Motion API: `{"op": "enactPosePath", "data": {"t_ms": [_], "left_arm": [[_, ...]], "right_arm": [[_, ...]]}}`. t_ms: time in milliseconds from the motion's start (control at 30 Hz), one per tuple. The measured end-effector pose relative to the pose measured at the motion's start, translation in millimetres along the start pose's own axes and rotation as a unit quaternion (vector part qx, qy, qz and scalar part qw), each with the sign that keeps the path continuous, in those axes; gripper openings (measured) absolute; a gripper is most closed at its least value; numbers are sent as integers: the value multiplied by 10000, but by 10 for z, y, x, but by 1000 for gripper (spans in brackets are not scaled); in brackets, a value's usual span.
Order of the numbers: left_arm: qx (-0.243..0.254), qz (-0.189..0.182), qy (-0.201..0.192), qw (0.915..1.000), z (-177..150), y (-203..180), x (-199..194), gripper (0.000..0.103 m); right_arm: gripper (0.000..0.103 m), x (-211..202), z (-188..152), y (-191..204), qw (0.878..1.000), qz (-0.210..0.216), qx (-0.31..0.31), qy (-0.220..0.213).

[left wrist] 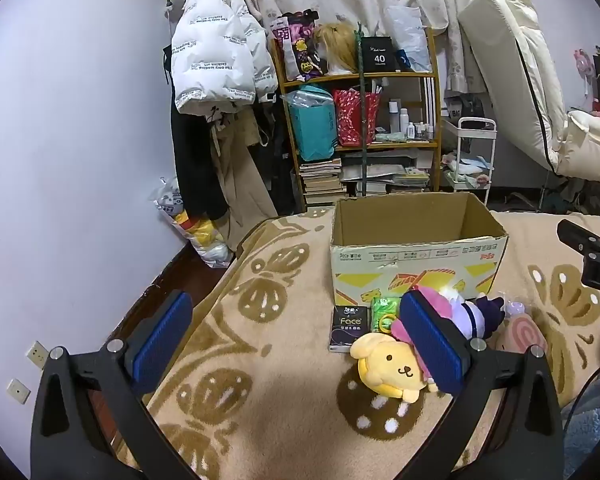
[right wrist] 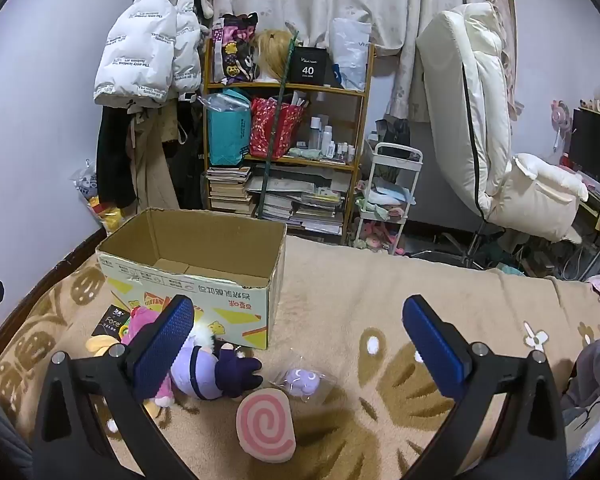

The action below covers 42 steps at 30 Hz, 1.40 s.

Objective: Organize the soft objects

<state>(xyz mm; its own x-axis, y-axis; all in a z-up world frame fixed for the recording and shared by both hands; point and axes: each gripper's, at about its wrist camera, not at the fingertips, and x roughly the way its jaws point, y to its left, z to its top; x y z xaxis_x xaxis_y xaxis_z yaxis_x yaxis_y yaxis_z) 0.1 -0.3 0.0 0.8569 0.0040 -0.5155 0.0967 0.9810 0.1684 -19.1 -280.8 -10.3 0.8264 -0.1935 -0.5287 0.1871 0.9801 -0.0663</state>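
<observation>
Two grippers hover over a bed covered by a beige blanket (right wrist: 340, 300) with brown butterfly motifs. Left gripper (left wrist: 296, 340): fingers spread wide, nothing between the blue pads, angled down toward the blanket. Right gripper (right wrist: 300, 344): fingers likewise fully apart and empty, angled down.

Cardboard box (left wrist: 416, 256) stands open-topped on the blanket, far side of the toys; its interior looks empty in the right wrist view (right wrist: 192, 256).

Soft things lie in a loose cluster just in front of the box, all on the blanket, none in the box:
- yellow dog plush (left wrist: 388, 364), lying nearest the left gripper, partly behind its right finger.
- purple-and-pink doll plush (right wrist: 208, 372), lying on its side, dark feet toward the right; touching or overlapping the yellow plush.
- pink spiral cushion (right wrist: 266, 424), flat on the blanket, just beside the doll's feet.
- small lilac plush in a clear bag (right wrist: 304, 380), just beyond the cushion.
- black tissue pack (left wrist: 350, 328) marked "Face" and a green packet (left wrist: 386, 314) beside it, close against the box front.

Background: wooden shelf (left wrist: 360, 76) loaded with bags, bottles and stacked books; white puffer jacket (left wrist: 216, 48) hanging on the wall to its left; white rolling cart (right wrist: 392, 192); cream padded chair (right wrist: 480, 120) at right.
</observation>
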Motion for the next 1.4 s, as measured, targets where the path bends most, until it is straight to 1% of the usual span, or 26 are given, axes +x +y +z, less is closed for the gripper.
{"op": "enactPosePath", "data": {"t_ms": [900,967,1400], "left_arm": [[15,-25,-63,10000,12,-10,-41,102],[15,-15,-58,10000,19,-16,-45,102],[-3,10,-25,10000,8,-2,-17,102]], "right_arm": [[103,-2,-41,3,10000,-27,-25,7],[103,8,14,6,10000,-25,-24,15],[103,-2,7,-12,10000,-21,-19,7]]}}
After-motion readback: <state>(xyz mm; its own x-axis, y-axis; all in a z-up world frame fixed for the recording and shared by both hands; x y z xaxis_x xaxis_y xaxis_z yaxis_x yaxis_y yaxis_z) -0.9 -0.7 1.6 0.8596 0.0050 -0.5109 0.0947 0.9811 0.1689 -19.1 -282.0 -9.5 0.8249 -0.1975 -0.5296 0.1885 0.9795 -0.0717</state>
